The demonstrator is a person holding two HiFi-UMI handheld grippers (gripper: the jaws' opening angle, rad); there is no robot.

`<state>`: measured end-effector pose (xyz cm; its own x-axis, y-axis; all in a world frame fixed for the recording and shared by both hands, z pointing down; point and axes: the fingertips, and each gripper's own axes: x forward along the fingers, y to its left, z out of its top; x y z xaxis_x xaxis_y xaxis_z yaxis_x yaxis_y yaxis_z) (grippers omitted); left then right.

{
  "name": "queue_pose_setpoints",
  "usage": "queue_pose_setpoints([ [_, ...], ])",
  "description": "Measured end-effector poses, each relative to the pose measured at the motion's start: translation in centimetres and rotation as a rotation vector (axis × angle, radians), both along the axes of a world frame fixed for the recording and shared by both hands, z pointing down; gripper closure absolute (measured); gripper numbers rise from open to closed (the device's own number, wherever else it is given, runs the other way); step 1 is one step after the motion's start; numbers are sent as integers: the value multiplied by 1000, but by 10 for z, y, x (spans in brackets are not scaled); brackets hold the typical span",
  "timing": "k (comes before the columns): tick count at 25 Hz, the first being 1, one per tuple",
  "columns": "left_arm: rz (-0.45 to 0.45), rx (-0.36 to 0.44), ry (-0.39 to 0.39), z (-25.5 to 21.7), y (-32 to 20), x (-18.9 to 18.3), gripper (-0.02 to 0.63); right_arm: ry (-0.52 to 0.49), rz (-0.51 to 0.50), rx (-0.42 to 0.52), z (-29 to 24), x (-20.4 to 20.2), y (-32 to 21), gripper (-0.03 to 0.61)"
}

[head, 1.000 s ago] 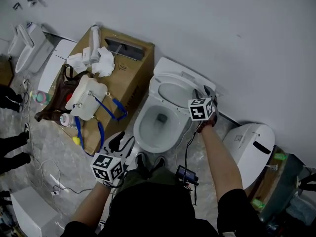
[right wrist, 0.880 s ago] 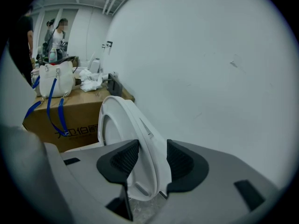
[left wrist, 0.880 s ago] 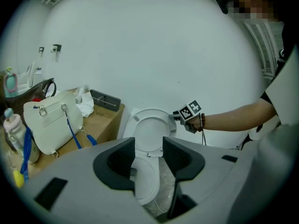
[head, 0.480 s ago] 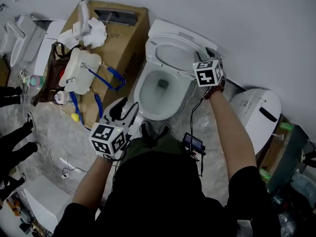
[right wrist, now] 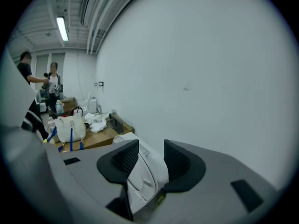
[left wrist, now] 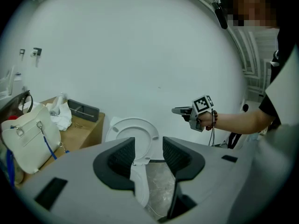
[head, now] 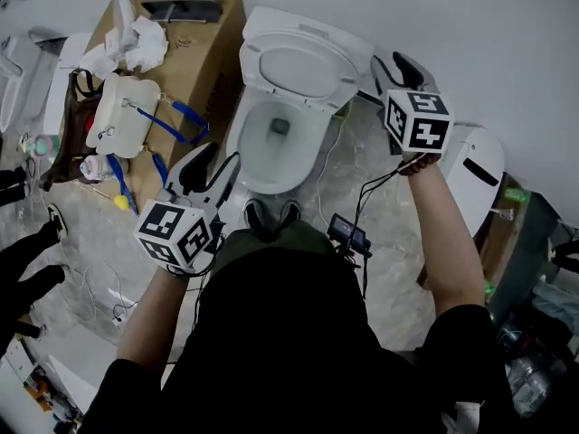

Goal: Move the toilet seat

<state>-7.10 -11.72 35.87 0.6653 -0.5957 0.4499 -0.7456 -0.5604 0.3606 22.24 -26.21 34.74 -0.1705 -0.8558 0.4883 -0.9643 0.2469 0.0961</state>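
The white toilet point(head: 271, 138) stands against the wall with its seat point(head: 298, 69) raised upright over the open bowl. My left gripper point(head: 210, 163) hovers open just left of the bowl's front, touching nothing. In the left gripper view the raised seat point(left wrist: 140, 124) shows beyond the open jaws point(left wrist: 148, 150). My right gripper point(head: 398, 64) is held to the right of the seat, near the wall, open and apart from it. The right gripper view looks past its empty jaws point(right wrist: 150, 155) at the toilet's side point(right wrist: 147, 174).
A cardboard box point(head: 204, 34) carrying a white bag point(head: 127, 120) with blue straps and crumpled paper stands left of the toilet. Another white toilet point(head: 475, 174) lies to the right. A small device point(head: 348, 235) with cables rests on the marble floor. A bystander's dark shoes point(head: 23, 274) show at far left.
My right gripper has drawn away from the seat's right rim toward the wall. My left gripper has risen closer to the bowl. The seat stays raised.
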Motion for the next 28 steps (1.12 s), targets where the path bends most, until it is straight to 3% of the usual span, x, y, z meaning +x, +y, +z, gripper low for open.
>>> queue_pose_setpoints([
  [6,30,30,60,-35,14,8,420,-31,-57,115,-92,-3,42,390],
  [10,49,45,83,-55,24,12,420,-27,-96,169,-125,6,72,393],
  [13,63,51,94,-63,33,15,420,-11,-67,179,-138,38,98,401],
  [17,63,50,121,-74,43,12,420,-82,24,203,-188,72,133,417],
  [22,48,70,206,-106,49,13,420,-237,40,308,-280,47,164,445],
  [28,47,137,251,-153,56,18,420,-436,-50,423,-341,-17,182,456],
])
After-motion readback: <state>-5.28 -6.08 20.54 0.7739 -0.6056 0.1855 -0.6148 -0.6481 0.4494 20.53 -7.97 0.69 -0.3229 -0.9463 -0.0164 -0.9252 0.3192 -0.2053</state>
